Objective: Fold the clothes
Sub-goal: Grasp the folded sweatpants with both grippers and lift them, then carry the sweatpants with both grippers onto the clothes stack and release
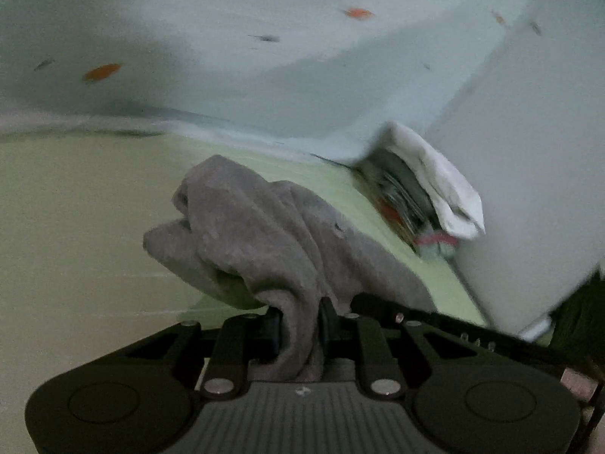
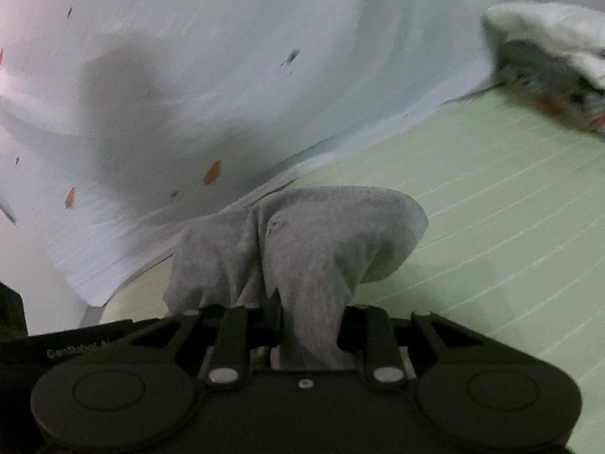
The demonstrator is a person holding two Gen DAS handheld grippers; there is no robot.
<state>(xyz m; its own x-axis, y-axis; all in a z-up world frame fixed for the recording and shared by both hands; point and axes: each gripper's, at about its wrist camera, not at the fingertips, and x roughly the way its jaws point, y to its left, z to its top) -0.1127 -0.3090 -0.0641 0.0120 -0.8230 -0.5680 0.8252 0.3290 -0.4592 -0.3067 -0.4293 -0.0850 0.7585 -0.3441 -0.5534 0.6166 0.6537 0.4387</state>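
The left gripper (image 1: pixel 300 325) points downward at a slant, jaws drawn close and clamped on a bunched fold of grey garment (image 1: pixel 264 227). The right gripper (image 2: pixel 310 327) is angled likewise, jaws pinching the same grey garment.

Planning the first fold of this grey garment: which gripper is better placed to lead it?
Neither clearly. The left gripper and right gripper are each shut on the grey garment, bunched above the green sheet. It probably needs both.

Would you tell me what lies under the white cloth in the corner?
Under the white cloth is a blurred heap of grey, red and pink fabric; what the items are cannot be told.
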